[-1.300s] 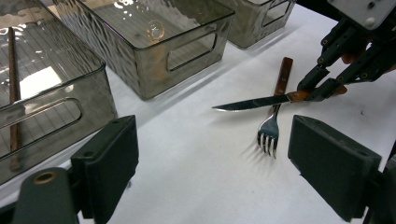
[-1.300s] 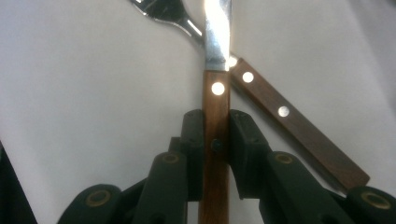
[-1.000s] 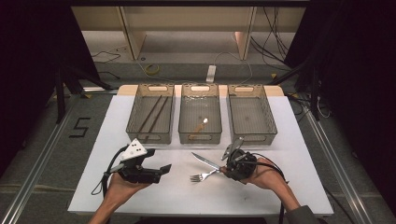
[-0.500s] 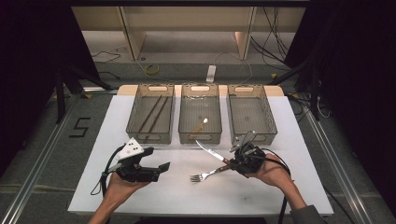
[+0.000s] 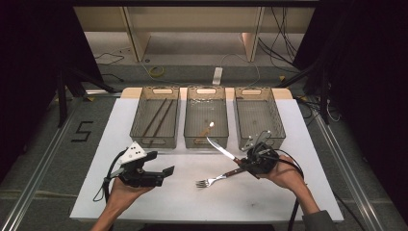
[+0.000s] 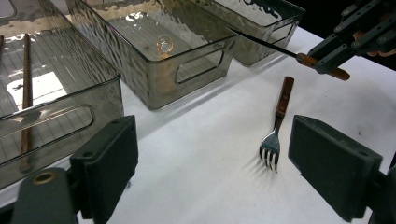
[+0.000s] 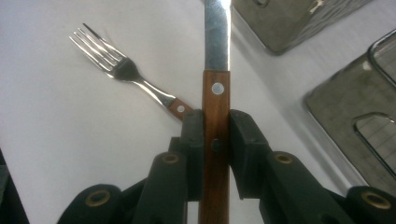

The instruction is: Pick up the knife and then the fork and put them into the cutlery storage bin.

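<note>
A: Where is the knife (image 5: 222,149) right now?

B: It is clamped in the right hand-held gripper (image 5: 246,162), at about 4 o'clock on the white counter (image 5: 308,144) in the high view. The pads (image 7: 192,140) press on both sides of its wooden handle, and the blade points toward 10 o'clock, up off the counter, with its tip just in front of the middle bin (image 5: 206,118).

A: And in the right gripper view?

B: The handle of the knife (image 7: 215,121) runs straight up between the jaws, which are closed narrow on it, and the steel blade goes on toward 12 o'clock.

A: What about the fork (image 5: 214,179)?

B: It lies flat on the counter at about 6 o'clock, tines toward 8 o'clock, its wooden handle end just beside the right hand-held gripper. I cannot tell whether they touch.

A: And the left hand-held gripper (image 5: 166,174)?

B: It sits at about 8 o'clock in the person's left hand (image 5: 120,192), jaws spread wide with nothing between them. In its own view the fork (image 6: 275,126) lies ahead on the counter, well apart from the jaws.

A: The bins?

B: There are three in a row at 12 o'clock. The left bin (image 5: 155,120) holds chopsticks (image 5: 159,118), the middle one holds a small utensil (image 5: 208,129), and the right bin (image 5: 257,118) stands beside it.
</note>
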### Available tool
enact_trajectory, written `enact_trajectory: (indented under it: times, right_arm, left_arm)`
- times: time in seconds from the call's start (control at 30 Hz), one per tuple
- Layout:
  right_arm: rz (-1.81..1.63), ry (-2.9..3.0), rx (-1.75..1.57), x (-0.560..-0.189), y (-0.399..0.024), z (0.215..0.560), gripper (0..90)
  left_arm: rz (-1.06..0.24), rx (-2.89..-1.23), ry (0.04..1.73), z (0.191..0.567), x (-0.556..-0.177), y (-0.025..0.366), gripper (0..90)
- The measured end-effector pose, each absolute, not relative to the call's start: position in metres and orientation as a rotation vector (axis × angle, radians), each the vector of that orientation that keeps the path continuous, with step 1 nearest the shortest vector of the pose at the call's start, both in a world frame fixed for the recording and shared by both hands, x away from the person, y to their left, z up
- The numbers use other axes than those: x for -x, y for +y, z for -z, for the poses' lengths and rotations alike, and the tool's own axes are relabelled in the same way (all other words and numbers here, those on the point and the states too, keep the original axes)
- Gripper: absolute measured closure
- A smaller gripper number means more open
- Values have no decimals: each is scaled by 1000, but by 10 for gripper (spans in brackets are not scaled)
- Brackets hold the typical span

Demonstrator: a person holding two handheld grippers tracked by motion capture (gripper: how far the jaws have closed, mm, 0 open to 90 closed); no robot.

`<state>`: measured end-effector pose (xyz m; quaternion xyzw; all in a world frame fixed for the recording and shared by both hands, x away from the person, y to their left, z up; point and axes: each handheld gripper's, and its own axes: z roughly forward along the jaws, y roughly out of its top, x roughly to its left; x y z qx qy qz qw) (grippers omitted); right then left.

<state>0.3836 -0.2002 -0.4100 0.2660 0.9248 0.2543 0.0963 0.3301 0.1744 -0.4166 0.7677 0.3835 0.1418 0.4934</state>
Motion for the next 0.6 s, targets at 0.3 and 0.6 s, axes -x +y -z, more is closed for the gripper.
enact_trajectory:
  times: [0.3,0.6]
  right_arm:
    - [-789,2710,-811,-389,-205,406,770]
    - [-831,2650,-869,-402,-214,395,770]
  left_arm:
    - [-343,-1850,937,416,-330,175,155]
    - [-353,-1837,942,416,-330,177,155]
